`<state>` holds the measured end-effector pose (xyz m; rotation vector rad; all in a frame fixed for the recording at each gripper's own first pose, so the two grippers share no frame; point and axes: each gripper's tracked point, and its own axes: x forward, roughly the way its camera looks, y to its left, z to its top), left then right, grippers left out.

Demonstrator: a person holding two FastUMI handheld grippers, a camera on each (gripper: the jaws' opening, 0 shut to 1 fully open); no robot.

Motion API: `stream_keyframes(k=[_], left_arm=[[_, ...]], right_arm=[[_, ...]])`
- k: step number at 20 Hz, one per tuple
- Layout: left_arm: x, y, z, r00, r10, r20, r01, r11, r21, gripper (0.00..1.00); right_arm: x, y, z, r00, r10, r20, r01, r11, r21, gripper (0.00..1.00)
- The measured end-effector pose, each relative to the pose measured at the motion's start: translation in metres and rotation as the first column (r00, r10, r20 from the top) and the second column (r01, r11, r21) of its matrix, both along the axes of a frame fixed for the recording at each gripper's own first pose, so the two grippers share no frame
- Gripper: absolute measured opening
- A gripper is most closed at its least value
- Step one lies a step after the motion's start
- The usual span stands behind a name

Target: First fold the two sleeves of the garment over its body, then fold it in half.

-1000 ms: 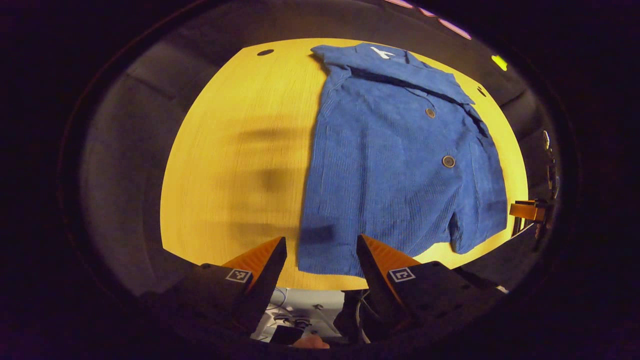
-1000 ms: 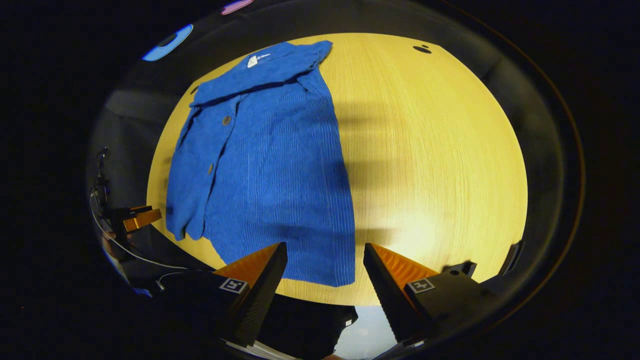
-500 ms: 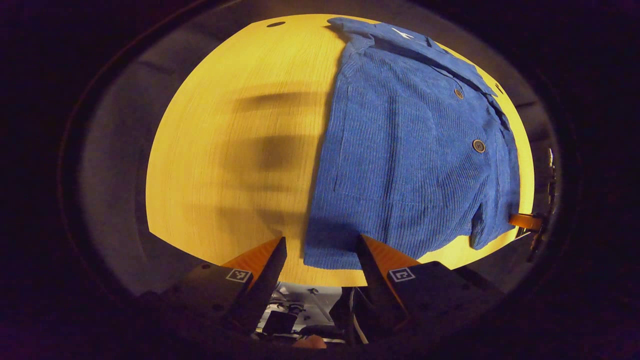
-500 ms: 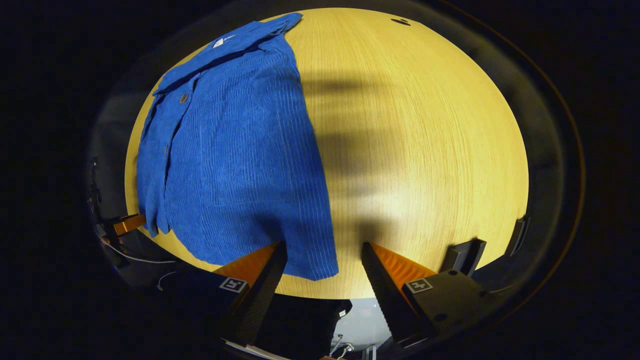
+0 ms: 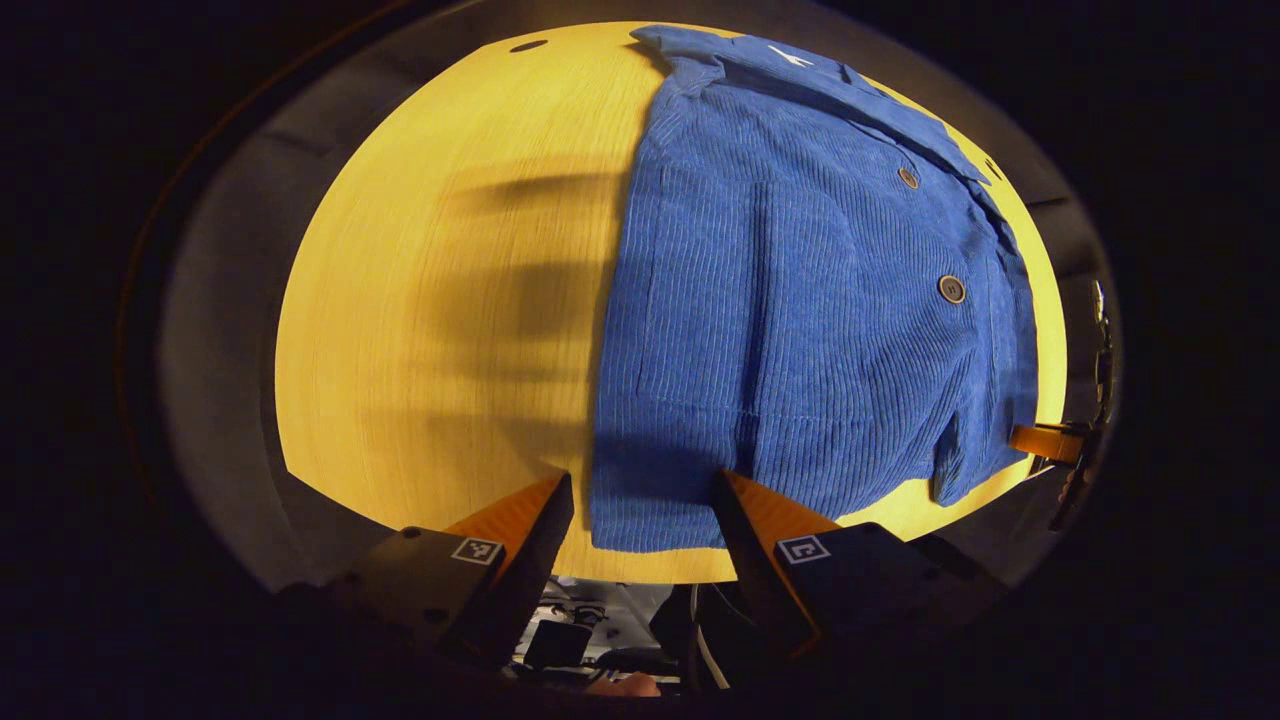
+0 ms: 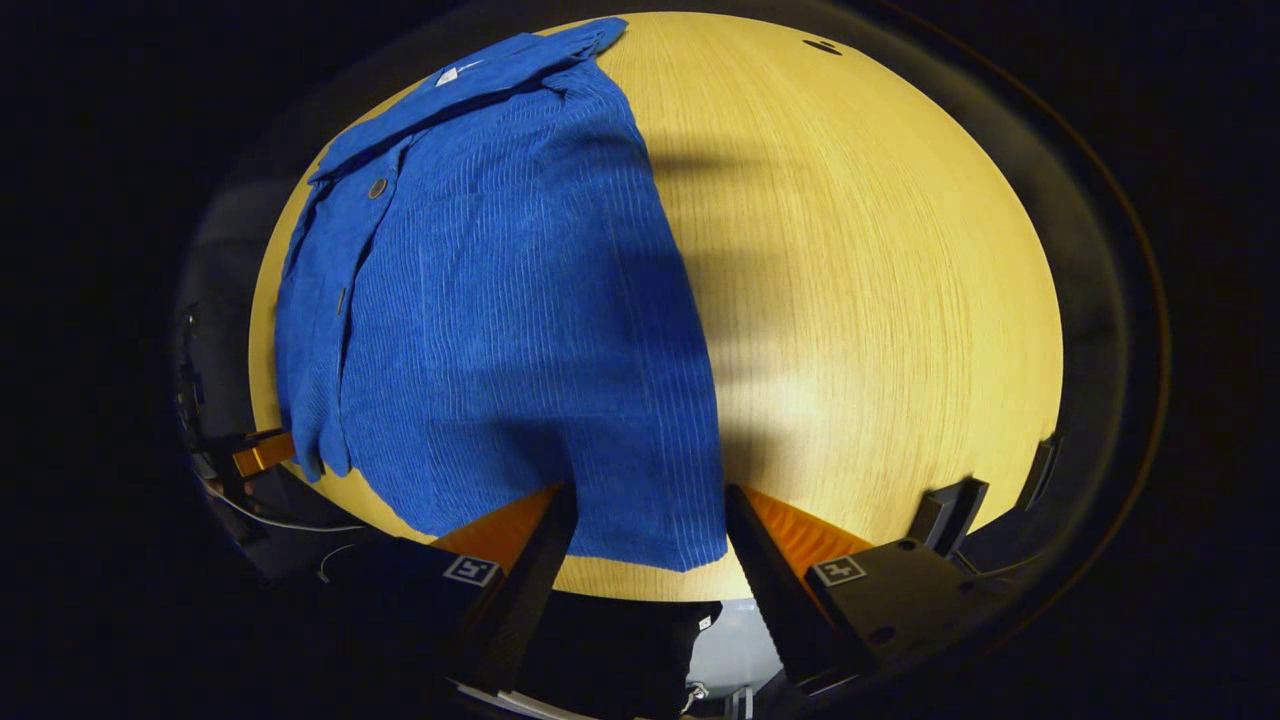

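Note:
A blue corduroy shirt (image 5: 790, 300) lies flat on the yellow wooden table (image 5: 440, 330), collar far from me, with both sleeves folded in over its body. In the left gripper view my left gripper (image 5: 640, 500) stands open just above the hem's left corner, which lies between the fingers. In the right gripper view the shirt (image 6: 510, 310) covers the left half of the table (image 6: 880, 300), and my right gripper (image 6: 648, 505) stands open over the hem's right corner. Each view also shows the other gripper small at its edge: the right one (image 5: 1045, 440) and the left one (image 6: 262, 452).
The table's near edge runs just under both grippers, with the floor and cables below it. Bare tabletop lies to the left of the shirt in the left gripper view and to the right of it in the right gripper view. A small dark hole (image 6: 822, 46) marks the far tabletop.
Both grippers have come down and forward toward the shirt's hem, so the shirt looks larger. The hem corners now sit between the open fingers. The shirt itself has not moved.

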<state>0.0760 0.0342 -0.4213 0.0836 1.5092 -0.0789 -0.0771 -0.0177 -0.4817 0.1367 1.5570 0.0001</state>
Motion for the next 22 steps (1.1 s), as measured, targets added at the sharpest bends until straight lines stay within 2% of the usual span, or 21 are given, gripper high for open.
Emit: stream_keyframes(k=[1,3,5,6,7,8,9,11,12,16,19,22], left_arm=[[0.000,0.001,-0.001,1.000,-0.010,0.003,0.010,1.000,0.002,0.82],[0.000,0.002,-0.001,1.000,-0.028,0.001,0.028,1.000,0.004,0.83],[0.003,0.003,-0.001,0.998,-0.067,-0.004,0.067,0.998,0.001,0.82],[0.012,-0.003,0.003,0.997,-0.066,0.029,0.067,0.997,-0.027,0.56],[0.012,-0.004,0.002,0.999,-0.041,0.013,0.042,0.998,-0.037,0.29],[0.014,-0.004,0.002,0.999,-0.034,0.021,0.035,0.998,-0.051,0.03],[0.020,-0.006,0.002,0.997,-0.036,0.061,0.041,0.997,-0.072,0.02],[0.024,0.001,0.003,0.986,-0.088,0.139,0.089,0.996,0.001,0.00],[0.023,-0.001,0.005,0.984,-0.099,0.151,0.098,0.995,0.010,0.00],[0.028,-0.014,0.034,0.975,-0.091,0.205,0.106,0.992,-0.062,0.00],[0.042,-0.014,0.071,0.955,-0.068,0.289,0.099,0.990,-0.097,0.00],[0.055,-0.023,0.106,0.934,-0.042,0.354,0.099,0.985,-0.145,0.00]], right_arm=[[-0.002,-0.002,-0.002,0.999,0.048,-0.002,-0.048,0.998,-0.031,0.95],[-0.006,0.009,-0.005,0.994,0.109,-0.007,-0.109,0.994,-0.007,0.88],[-0.009,0.023,-0.004,0.997,0.076,0.003,-0.076,0.997,0.033,0.42],[-0.009,0.027,-0.005,0.996,0.092,0.016,-0.093,0.994,0.059,0.19],[-0.004,0.034,-0.003,0.995,0.094,0.037,-0.098,0.990,0.101,0.13],[-0.003,0.040,-0.003,0.997,0.057,0.050,-0.064,0.987,0.148,0.12],[0.004,0.045,-0.003,0.998,-0.013,0.054,0.002,0.982,0.188,0.08],[0.012,0.045,-0.003,0.995,-0.058,0.081,0.043,0.983,0.176,0.05],[0.012,0.043,-0.001,0.994,-0.049,0.100,0.033,0.987,0.160,0.05],[0.023,0.045,0.034,0.980,-0.023,0.196,-0.007,0.988,0.153,0.05],[0.034,0.051,0.077,0.969,-0.046,0.241,-0.005,0.978,0.208,0.05],[0.055,0.050,0.119,0.945,-0.053,0.322,-0.023,0.973,0.228,0.05]])
